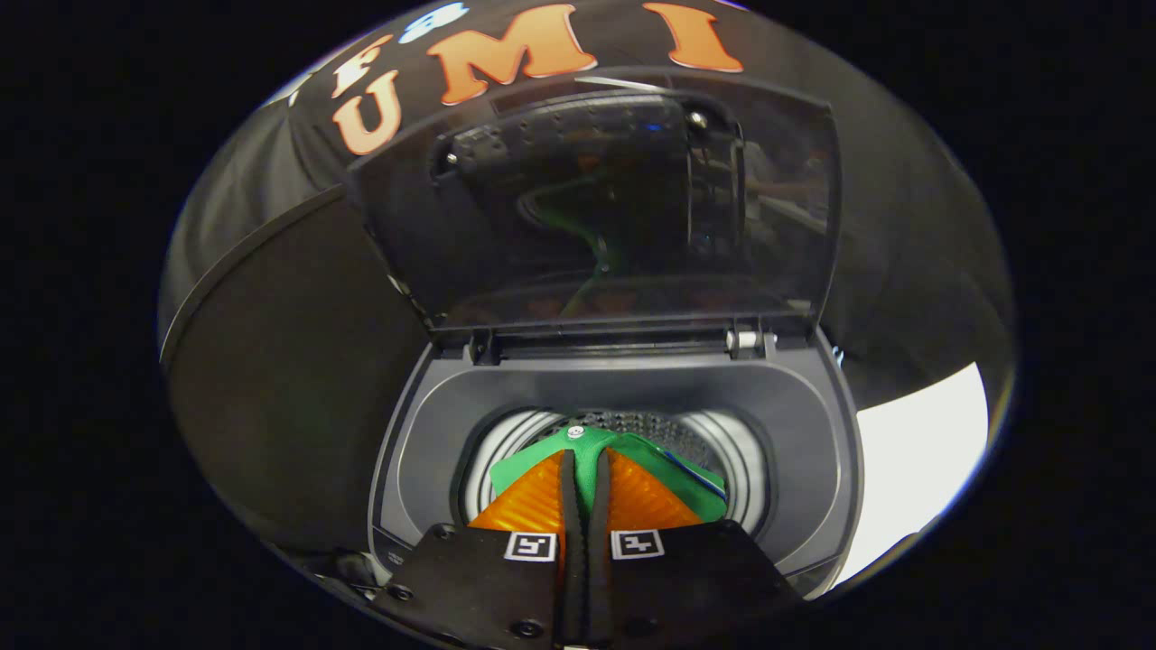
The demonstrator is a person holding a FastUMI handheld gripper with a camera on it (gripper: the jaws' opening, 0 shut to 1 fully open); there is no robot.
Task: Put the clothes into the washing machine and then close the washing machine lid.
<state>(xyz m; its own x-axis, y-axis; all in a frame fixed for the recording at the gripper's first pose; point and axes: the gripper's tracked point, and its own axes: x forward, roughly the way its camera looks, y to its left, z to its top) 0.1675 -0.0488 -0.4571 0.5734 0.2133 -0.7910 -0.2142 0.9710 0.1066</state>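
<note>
My gripper (585, 456) is shut on a green garment (673, 462), a thin strip of the cloth pinched between the two fingers. The garment spreads out past both fingers and hangs right over the round drum opening (733, 447) of the top-loading washing machine (795, 424). The drum's perforated metal wall shows just beyond the cloth. The machine's dark see-through lid (632, 208) stands open and upright at the back, held on hinges (748, 340) along the rear edge, and it reflects the green cloth.
Black cloth walls close in behind the machine and on its left side. A white surface (917, 451) lies to the right of the machine. The grey rim around the drum is wide and bare.
</note>
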